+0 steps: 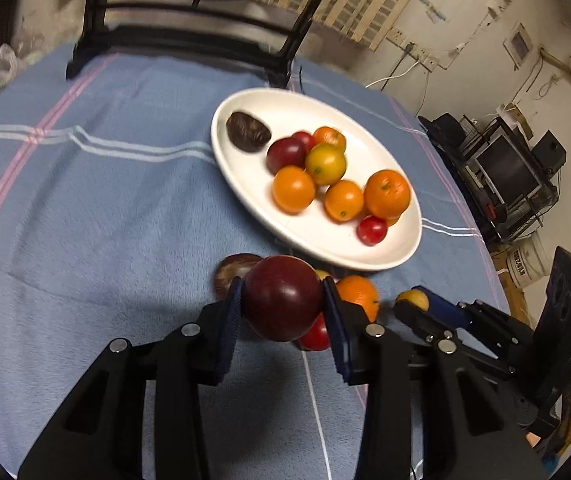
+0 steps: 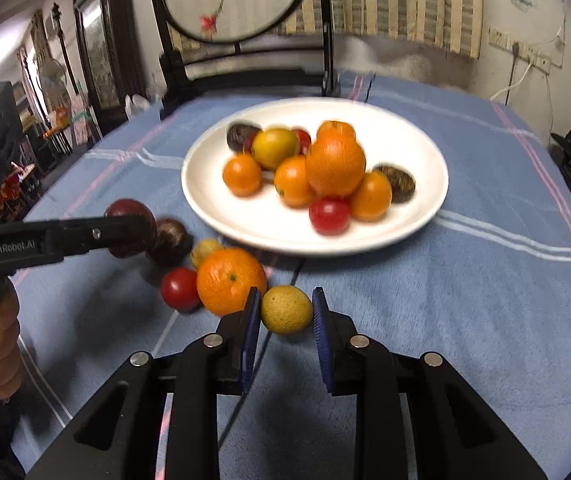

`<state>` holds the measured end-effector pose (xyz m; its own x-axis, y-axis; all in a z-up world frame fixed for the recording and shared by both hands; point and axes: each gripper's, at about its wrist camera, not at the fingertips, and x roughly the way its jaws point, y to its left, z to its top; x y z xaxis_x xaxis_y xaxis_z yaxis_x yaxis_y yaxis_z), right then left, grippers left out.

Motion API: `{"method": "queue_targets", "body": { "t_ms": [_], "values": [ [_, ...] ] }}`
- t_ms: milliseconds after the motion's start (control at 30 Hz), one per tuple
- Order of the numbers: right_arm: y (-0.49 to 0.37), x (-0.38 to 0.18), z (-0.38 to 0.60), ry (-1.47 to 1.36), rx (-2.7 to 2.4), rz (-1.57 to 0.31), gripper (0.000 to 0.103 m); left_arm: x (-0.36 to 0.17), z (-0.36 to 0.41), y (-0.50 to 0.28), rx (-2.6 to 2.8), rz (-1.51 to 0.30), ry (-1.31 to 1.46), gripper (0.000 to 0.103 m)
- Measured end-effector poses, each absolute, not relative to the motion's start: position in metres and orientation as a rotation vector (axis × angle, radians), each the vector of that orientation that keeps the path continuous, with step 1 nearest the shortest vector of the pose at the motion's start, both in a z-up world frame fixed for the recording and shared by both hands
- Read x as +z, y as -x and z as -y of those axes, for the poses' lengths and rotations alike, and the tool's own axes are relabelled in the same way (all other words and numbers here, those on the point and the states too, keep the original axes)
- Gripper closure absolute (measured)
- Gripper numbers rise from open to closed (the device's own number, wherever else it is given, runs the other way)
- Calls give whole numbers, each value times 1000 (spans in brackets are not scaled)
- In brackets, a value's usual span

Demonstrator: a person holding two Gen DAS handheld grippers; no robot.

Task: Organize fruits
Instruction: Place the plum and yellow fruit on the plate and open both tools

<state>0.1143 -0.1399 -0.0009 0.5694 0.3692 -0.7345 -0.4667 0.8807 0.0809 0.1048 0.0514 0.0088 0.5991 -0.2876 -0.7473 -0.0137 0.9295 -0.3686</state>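
Note:
My left gripper (image 1: pixel 283 300) is shut on a dark red plum (image 1: pixel 281 298) and holds it just above the blue cloth, short of the white plate (image 1: pixel 245 100). My right gripper (image 2: pixel 286 310) is shut on a small yellow fruit (image 2: pixel 285 309), near the plate's (image 2: pixel 425 208) front edge. The plate holds several oranges (image 2: pixel 335 164), red fruits and dark brown ones. On the cloth lie an orange (image 2: pixel 229 280), a red fruit (image 2: pixel 179 288), a brown fruit (image 2: pixel 171 242) and a yellowish fruit (image 2: pixel 204 249). The left gripper and its plum (image 2: pixel 125 208) show at the left of the right wrist view.
A black wooden stand (image 2: pixel 245 76) with a round embroidered screen stands behind the plate at the table's far edge. The blue striped cloth (image 1: pixel 85 220) covers the round table. A black shelf with electronics (image 1: pixel 505 168) stands beyond the table at right.

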Motion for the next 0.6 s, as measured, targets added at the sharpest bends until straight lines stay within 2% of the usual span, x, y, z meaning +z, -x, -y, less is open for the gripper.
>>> {"method": "queue_targets", "body": {
  "t_ms": [300,600],
  "values": [
    [-136,47,129,94,522,-691,77,45,-42,-141,-142,-868,269,65],
    [-174,18,99,65,540,-773,77,33,-54,-199,-69,-898,328,65]
  ]
}}
